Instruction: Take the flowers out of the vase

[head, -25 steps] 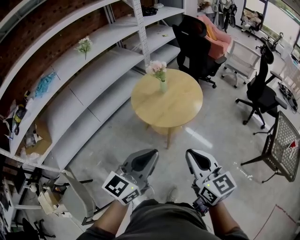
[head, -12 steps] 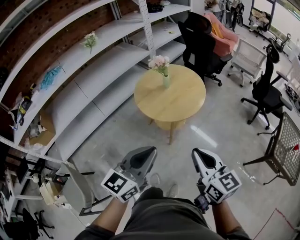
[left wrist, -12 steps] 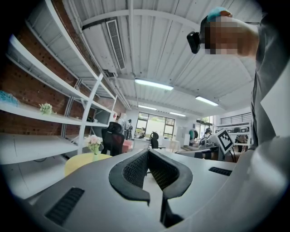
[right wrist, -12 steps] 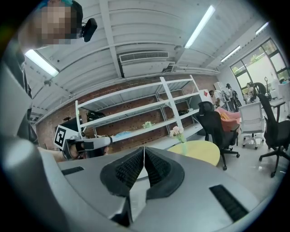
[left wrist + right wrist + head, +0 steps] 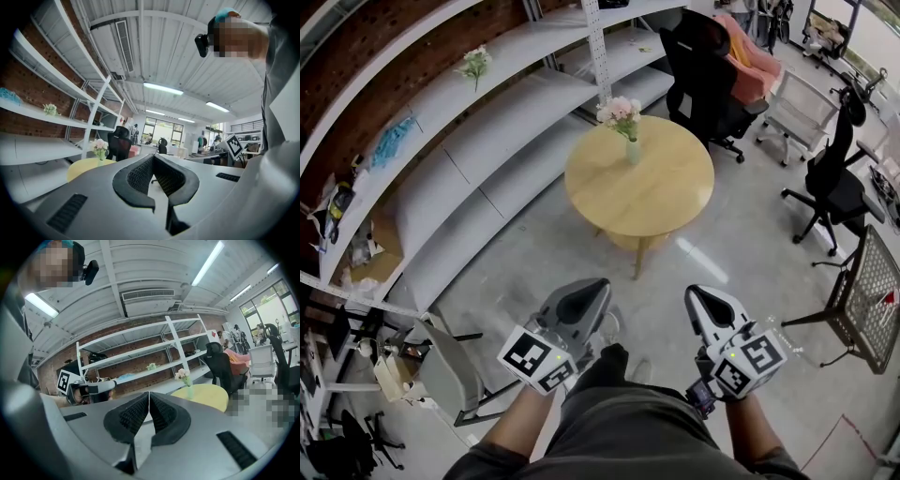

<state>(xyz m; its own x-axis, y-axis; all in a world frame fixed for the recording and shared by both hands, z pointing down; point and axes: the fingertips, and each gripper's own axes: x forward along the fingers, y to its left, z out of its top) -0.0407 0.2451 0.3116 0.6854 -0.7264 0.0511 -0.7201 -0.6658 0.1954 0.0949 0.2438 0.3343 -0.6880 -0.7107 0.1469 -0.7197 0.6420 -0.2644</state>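
Pink flowers [image 5: 620,112] in a pale green vase [image 5: 633,152] stand on the round desk [image 5: 661,202], well ahead of our fingers [image 5: 579,307]. On the left gripper [image 5: 596,287] and right gripper [image 5: 695,294] they are pressed together, empty. We judge this the approach: next, close in and spread them round the stems.

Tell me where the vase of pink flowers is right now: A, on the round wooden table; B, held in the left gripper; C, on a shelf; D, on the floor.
A: the vase with its pink flowers stands near the far edge of the round table.
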